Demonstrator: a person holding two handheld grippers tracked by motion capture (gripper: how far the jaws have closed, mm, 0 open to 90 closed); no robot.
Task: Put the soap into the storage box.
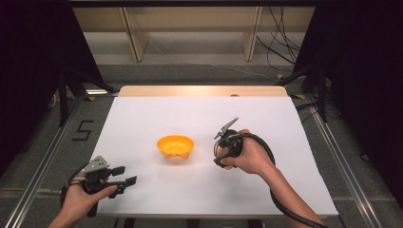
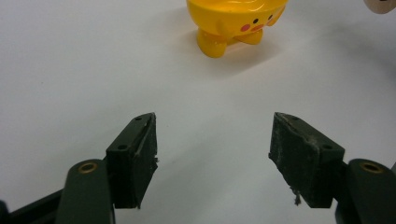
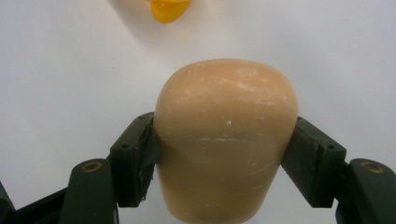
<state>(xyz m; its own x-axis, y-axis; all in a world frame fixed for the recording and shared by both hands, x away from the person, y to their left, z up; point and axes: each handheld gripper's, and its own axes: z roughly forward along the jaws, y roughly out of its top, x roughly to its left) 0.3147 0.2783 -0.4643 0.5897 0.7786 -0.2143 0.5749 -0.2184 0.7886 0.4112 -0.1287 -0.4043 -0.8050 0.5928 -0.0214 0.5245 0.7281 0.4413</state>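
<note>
A yellow bowl (image 1: 175,145) with a duck face and small feet stands in the middle of the white table (image 1: 142,118). In the left gripper view the bowl (image 2: 233,21) sits ahead of my left gripper (image 2: 215,149), whose jaws stand wide apart with nothing between them. The left gripper (image 1: 124,175) is held near the table's front left. To the right of the bowl, my right gripper (image 1: 221,156) is shut on a smooth tan rounded object (image 3: 226,140). Its jaws press on both sides of the object, and a foot of the bowl (image 3: 169,10) shows beyond it.
A bare wooden strip (image 1: 199,90) runs along the table's far edge. Metal rails (image 1: 43,161) flank the table on both sides. A "5" mark (image 1: 82,129) lies on the floor at the left. Shelves and cables (image 1: 280,42) are at the back.
</note>
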